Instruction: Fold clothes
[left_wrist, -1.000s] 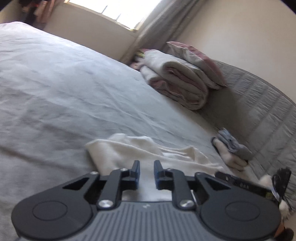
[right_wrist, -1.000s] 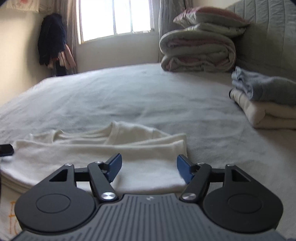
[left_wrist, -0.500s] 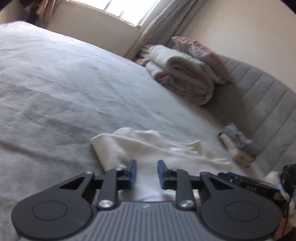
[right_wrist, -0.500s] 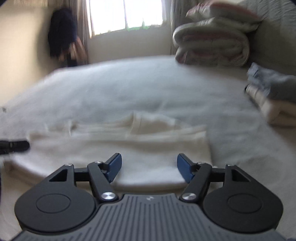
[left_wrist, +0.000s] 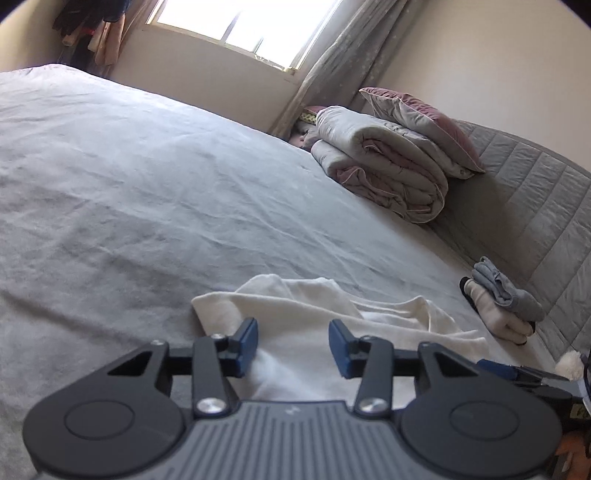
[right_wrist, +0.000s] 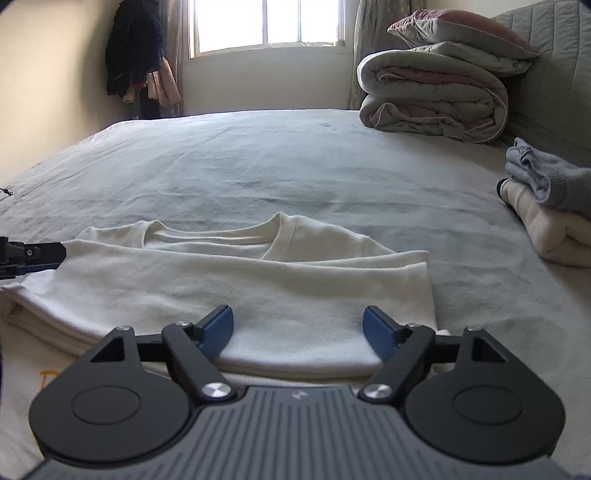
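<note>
While both grippers open, shirt (right_wrist: 258, 288) (cream) lies folded.

A cream T-shirt (right_wrist: 236, 280), folded across with its neckline toward twelve o'clock, lies on the grey bedsheet (right_wrist: 258, 162). The right gripper (right_wrist: 298, 328) hovers at the shirt's near hem, its blue-padded jaws opening, with nothing pinched between them. At nine o'clock the left gripper's tip (right_wrist: 33, 254) reaches the shirt's edge. At three o'clock a folded grey garment (right_wrist: 546, 177) rests on a folded cream one (right_wrist: 554, 232). At one o'clock a rolled duvet (right_wrist: 432, 96) carries a pillow (right_wrist: 461, 29). Dark clothes (right_wrist: 135, 48) hang beside the window (right_wrist: 264, 24) at eleven o'clock.
</note>
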